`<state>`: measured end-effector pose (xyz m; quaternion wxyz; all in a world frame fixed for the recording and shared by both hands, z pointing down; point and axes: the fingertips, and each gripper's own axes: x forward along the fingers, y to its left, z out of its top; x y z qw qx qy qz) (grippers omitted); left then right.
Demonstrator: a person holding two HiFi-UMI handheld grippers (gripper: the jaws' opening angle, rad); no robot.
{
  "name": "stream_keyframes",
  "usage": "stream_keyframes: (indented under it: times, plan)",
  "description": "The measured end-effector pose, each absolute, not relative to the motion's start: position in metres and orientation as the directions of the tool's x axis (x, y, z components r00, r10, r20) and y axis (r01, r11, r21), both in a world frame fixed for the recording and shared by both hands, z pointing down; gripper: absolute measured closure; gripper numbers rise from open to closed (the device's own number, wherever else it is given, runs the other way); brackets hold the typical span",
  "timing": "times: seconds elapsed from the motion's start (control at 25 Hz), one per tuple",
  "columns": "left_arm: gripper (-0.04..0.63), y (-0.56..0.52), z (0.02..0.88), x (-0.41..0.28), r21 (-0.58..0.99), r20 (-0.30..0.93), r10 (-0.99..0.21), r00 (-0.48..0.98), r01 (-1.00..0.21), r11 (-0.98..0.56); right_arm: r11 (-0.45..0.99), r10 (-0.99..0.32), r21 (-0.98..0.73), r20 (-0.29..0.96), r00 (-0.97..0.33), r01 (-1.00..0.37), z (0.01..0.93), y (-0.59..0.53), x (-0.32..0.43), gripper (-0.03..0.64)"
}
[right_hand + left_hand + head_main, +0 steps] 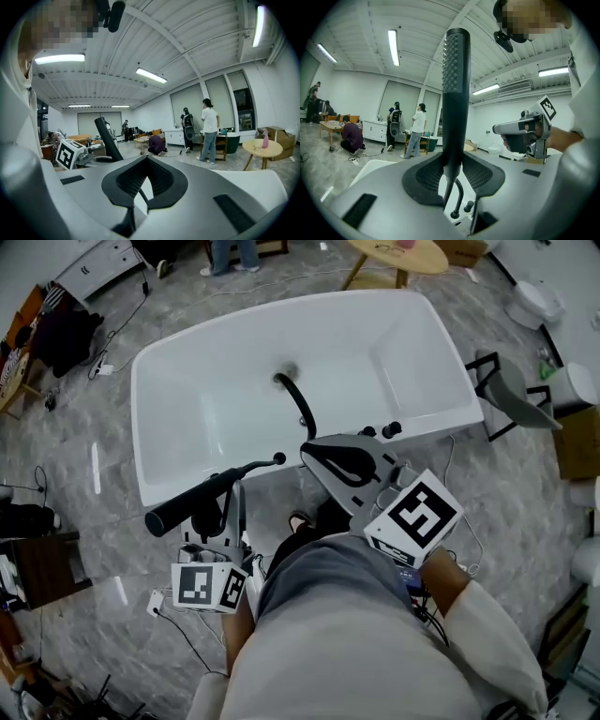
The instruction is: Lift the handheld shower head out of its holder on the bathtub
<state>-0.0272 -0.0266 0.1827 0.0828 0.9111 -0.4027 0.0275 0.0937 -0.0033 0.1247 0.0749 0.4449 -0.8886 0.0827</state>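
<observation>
The black stick-shaped shower head [202, 495] is raised over the near rim of the white bathtub [187, 362], lying nearly level and pointing left. My left gripper [230, 491] is shut on its handle. In the left gripper view the shower head [453, 93] stands up between the pads, and its thin hose [459, 194] loops down to a fitting on the rim. My right gripper [314, 451] hovers just to the right, above the rim, with its tips together and nothing in them. From the right gripper [147, 159] the shower head [108, 138] shows at the left.
A black curved pipe [300, 404] arches over the tub, and two black knobs [389, 430] sit on the near rim. A grey chair [511, 395] stands at the right, a round wooden table [398, 254] beyond the tub. People [417, 129] stand and crouch farther back.
</observation>
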Motion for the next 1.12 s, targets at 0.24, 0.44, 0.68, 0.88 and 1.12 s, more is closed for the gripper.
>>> stream_keyframes:
  times: [0.24, 0.44, 0.68, 0.88, 1.12]
  plan:
    - [0.463, -0.026, 0.183, -0.026, 0.144, 0.122, -0.722, 0.681, -0.732, -0.666, 0.583, -0.780, -0.058, 0.239, -0.578, -0.810, 0.125, 0.000, 0.096, 0.598]
    - [0.463, -0.028, 0.184, -0.021, 0.148, 0.121, -0.717, 0.686, -0.727, -0.670, 0.582, -0.778, -0.074, 0.239, -0.581, -0.810, 0.129, -0.001, 0.097, 0.598]
    - [0.463, -0.028, 0.183, -0.020, 0.151, 0.119, -0.710, 0.694, -0.720, -0.678, 0.574, -0.782, -0.084, 0.239, -0.576, -0.814, 0.129, 0.001, 0.099, 0.598]
    - [0.463, -0.028, 0.184, -0.019, 0.154, 0.122, -0.704, 0.700, -0.714, -0.683, 0.570, -0.781, -0.094, 0.245, -0.574, -0.816, 0.133, -0.001, 0.098, 0.598]
    - [0.463, -0.025, 0.187, -0.016, 0.164, 0.127, -0.697, 0.706, -0.708, -0.687, 0.569, -0.780, -0.110, 0.243, -0.577, -0.815, 0.137, 0.001, 0.098, 0.598]
